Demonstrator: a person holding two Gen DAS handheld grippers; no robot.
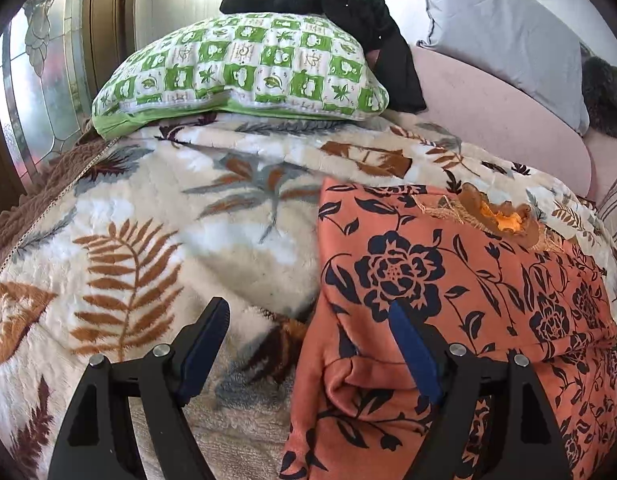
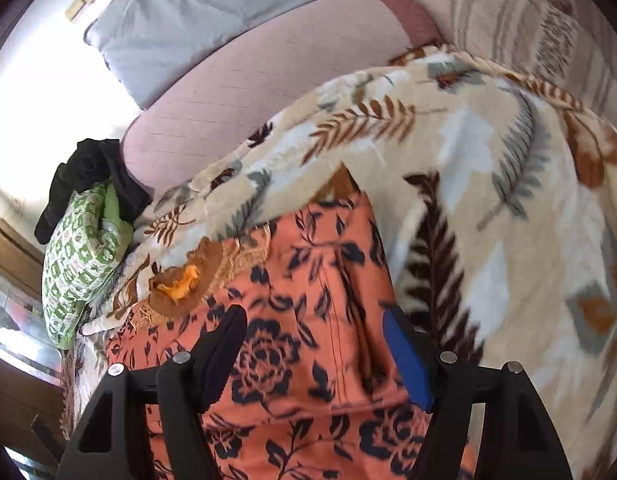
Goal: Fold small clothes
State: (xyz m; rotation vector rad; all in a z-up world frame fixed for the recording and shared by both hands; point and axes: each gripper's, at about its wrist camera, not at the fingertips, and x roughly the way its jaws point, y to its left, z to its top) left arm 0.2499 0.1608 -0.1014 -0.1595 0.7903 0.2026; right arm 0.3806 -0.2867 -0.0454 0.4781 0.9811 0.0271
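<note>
Folding orange floral garment (image 1: 448, 280) on leaf blanket (image 1: 148, 220): your left gripper (image 1: 308, 332) and right gripper (image 2: 314, 336) gape empty; pinch its near edge evenly

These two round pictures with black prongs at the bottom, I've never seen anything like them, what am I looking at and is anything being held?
A person holds a two-finger gripper in each hand, each with a wide-angle camera looking along its fingers. One picture is from the left gripper, the other from the right gripper. Both look down at a bed covered by a leaf-print blanket. On it lies an orange flowered garment, the piece to fold. Further back sit a green checked pillow with black clothing on it, and a grey pillow. Both grippers are open, over the garment's edges, holding nothing.
</note>
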